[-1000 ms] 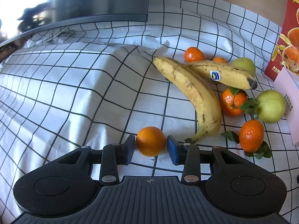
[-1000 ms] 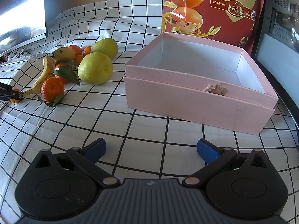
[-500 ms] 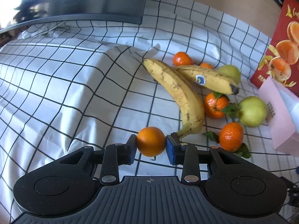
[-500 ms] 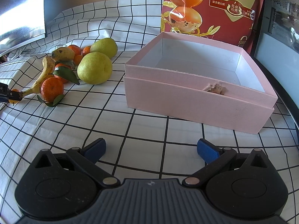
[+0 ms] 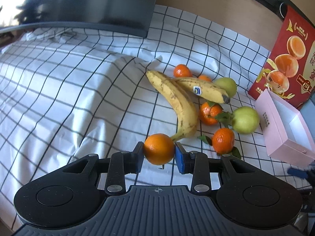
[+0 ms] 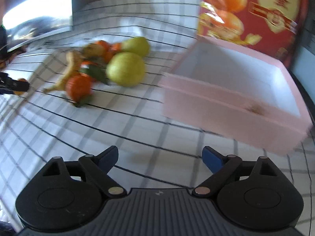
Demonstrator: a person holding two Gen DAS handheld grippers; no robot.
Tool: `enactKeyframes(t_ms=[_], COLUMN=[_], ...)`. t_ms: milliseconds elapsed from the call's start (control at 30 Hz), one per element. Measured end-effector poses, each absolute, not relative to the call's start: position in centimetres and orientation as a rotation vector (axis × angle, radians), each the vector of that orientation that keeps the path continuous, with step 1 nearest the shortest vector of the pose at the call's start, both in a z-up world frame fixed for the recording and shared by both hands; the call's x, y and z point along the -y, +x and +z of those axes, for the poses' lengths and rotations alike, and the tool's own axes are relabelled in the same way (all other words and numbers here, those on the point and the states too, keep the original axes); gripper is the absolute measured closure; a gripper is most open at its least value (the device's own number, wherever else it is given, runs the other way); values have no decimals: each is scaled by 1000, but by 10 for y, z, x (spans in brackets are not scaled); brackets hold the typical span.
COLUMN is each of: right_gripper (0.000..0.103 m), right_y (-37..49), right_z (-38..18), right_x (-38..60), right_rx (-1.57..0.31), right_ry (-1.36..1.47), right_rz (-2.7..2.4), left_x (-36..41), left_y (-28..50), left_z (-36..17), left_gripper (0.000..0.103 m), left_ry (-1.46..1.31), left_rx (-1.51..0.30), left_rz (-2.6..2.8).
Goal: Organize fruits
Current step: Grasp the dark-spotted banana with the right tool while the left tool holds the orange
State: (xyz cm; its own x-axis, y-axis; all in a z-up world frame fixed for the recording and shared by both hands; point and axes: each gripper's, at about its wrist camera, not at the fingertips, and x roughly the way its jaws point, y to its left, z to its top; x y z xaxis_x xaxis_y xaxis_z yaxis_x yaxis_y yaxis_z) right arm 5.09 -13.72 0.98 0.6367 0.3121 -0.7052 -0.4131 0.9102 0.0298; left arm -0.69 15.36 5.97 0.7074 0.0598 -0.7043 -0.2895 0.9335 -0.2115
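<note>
My left gripper [image 5: 159, 153] is shut on a small orange [image 5: 159, 149] and holds it above the checked cloth. Beyond it lie two bananas [image 5: 177, 102], several tangerines [image 5: 223, 140] and two green pears [image 5: 245, 120]. The open pink box [image 5: 285, 129] sits at the right. In the blurred right wrist view my right gripper [image 6: 159, 158] is open and empty over the cloth, with the pink box [image 6: 226, 106] ahead right and the fruit pile with a pear [image 6: 126, 69] ahead left. The left gripper [image 6: 14, 85] shows at the far left there.
A red printed carton [image 5: 285, 59] stands behind the pink box. A dark monitor [image 5: 88, 5] stands at the back left. The white checked cloth [image 5: 69, 90] is rumpled and raised on the left side.
My left gripper has lifted the orange off the cloth and pulled back and up. The right gripper has started moving; its view is now blurred and shifted left toward the fruit.
</note>
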Motion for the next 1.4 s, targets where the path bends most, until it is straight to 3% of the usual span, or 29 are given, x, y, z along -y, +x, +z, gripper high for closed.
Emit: enactKeyframes(t_ms=[267,400,767,933,1033,1233,1400], right_gripper=[33,51,52,53,65,67,67], right_y=[64,100,176,187,179,168,150], right_z=[70,86,49,33,33,44,40], right_x=[55,2,-124,-134,-138,-130,-126], right_rx=[-629,-715,-781,-801,-780,-876,-798], right_ry=[-228,-212,-481,-536,-574,-479,-504], right_rz=[690,801,670,676,675,823,834], left_x=[-160,-170,-196,-209,-216,-219,-218], left_y=[-22,-31,-53,-59,-59,-52,-52], left_z=[58,55,45,40,40,42,41], left_gripper=[65,65,65,65,65,65,65], left_ry=[-383,-436,-529,-552,-560,-553,-544], left_rx=[-743,-727,-648,-653,-658,-674,-681], left_rz=[190,213,266,289,302,285,273])
